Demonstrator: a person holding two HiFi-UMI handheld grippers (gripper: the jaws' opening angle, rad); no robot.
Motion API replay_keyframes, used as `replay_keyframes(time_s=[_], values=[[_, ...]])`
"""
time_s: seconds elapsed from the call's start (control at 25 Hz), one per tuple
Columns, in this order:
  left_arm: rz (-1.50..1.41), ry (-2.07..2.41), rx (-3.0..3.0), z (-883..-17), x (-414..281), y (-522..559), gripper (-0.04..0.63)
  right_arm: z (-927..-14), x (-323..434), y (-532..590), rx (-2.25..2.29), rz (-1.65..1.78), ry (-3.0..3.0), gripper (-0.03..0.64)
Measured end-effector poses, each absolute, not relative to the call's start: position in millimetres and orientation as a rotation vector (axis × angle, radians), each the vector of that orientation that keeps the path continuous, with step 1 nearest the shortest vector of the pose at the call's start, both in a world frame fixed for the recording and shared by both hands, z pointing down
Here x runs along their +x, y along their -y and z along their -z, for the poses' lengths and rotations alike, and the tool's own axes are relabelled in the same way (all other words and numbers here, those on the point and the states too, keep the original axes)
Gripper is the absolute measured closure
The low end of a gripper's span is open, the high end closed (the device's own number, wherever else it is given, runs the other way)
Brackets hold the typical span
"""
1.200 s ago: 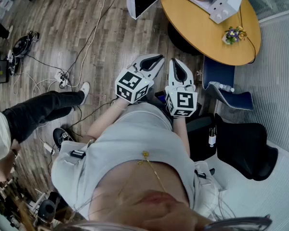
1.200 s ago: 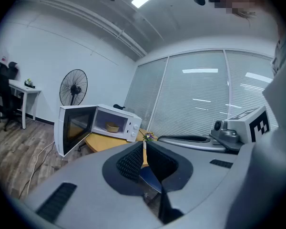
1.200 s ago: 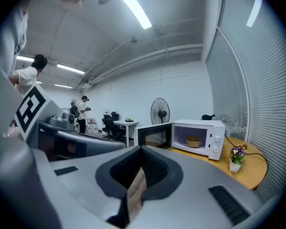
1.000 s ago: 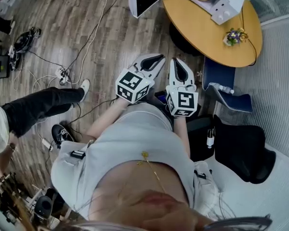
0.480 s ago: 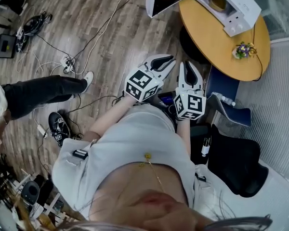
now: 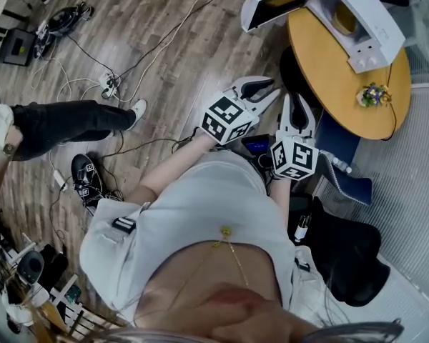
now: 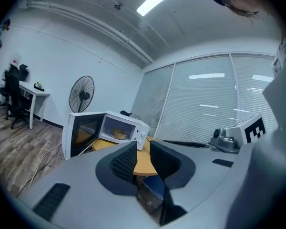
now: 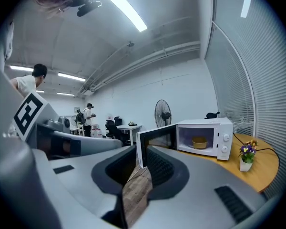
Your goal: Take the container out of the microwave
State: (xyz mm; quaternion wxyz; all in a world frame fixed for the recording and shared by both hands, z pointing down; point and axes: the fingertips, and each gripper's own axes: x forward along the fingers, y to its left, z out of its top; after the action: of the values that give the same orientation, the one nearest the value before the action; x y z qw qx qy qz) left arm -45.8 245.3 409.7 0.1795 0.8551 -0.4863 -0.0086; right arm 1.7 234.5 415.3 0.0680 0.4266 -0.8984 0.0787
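Left tool (image 7: 143, 159) and right tool (image 8: 142, 168) hang well short of the microwave (image 6: 357, 20), which stands on the round wooden surface (image 6: 336, 84) with its door (image 6: 279, 2) swung open. Inside the microwave sits the container (image 8: 199, 142), a tan bowl; what it holds cannot be made out. On the left tool the jaws stand a little apart, nothing between them. On the right tool the jaws are opening, also empty. Neither touches anything.

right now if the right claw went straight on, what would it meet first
Probably the open microwave door, though depth is unclear. The right claw is opening, nothing between its jaws.
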Motion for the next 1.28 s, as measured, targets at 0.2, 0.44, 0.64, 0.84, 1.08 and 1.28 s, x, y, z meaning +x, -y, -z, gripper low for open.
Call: replay_keyframes(time_s=[0.2,0.44,0.64,0.84,1.08,1.28], values=[[0.036,1.349,2.422,-409,-52,-240,0.511,-415,-9,-231,1.304,-0.236,2.695,0.532],[0.02,1.316,2.444,-411,-58,-239,0.511,-414,-11,-230,1.378,-0.24,2.671,0.529],[0.022,1.287,2.455,-410,-56,-236,0.511,-414,-4,-234,1.445,-0.268,2.643,0.528],[0.019,1.27,2.437,-416,-52,-234,0.511,-413,7,-230,1.48,-0.279,2.623,0.526],[-0.003,1.274,2.426,-423,-47,-217,0.511,-420,17,-210,1.501,-0.308,2.618,0.525],[-0.005,1.279,2.429,-422,-43,-182,0.511,-419,15,-177,1.476,-0.318,2.637,0.525]])
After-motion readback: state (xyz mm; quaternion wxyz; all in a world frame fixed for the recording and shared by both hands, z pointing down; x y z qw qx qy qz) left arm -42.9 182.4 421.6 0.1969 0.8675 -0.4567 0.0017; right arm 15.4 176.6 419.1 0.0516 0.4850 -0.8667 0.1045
